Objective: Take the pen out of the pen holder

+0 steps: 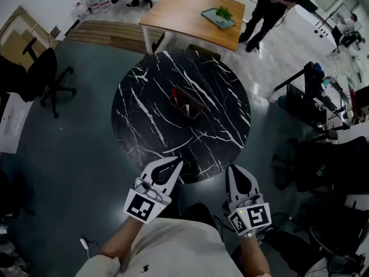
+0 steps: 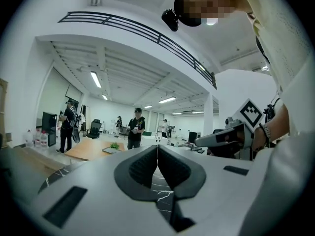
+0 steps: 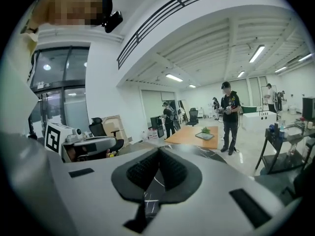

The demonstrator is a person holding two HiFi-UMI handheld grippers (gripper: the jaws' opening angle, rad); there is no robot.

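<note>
1. While two tongs show, there is only one pen holder (image 1: 187, 104), standing about the middle of a round black marbled worktop (image 1: 144, 91).
2. One red pen (image 1: 174, 92) sticks up at the pen holder's far-left end. One pale item (image 1: 188, 106) sits nearer its middle, too small to identify.
3. The pen holder is a dark oblong whose long axis runs from far-left to near-right in the head view. The red pen is seen almost end-on, so its lean cannot be told.
4. The left tongs (image 1: 176, 164) (image 2: 157, 149) hang on the near side of the pen holder, well apart from it, at the marbled worktop's rim. Their jaws are pressed together with nothing between them, and the tips point toward the pen holder.
5. The right tongs (image 1: 232, 169) (image 3: 158, 152) hang near-right of the pen holder, also well apart and at the rim. Their jaws are likewise together and empty.
6. Beyond the pen holder stands one wooden worktop (image 1: 173, 10) bearing one tray (image 1: 214, 19) with a green plant. Far to the pen holder's left is one black office chair (image 1: 40, 74).
</note>
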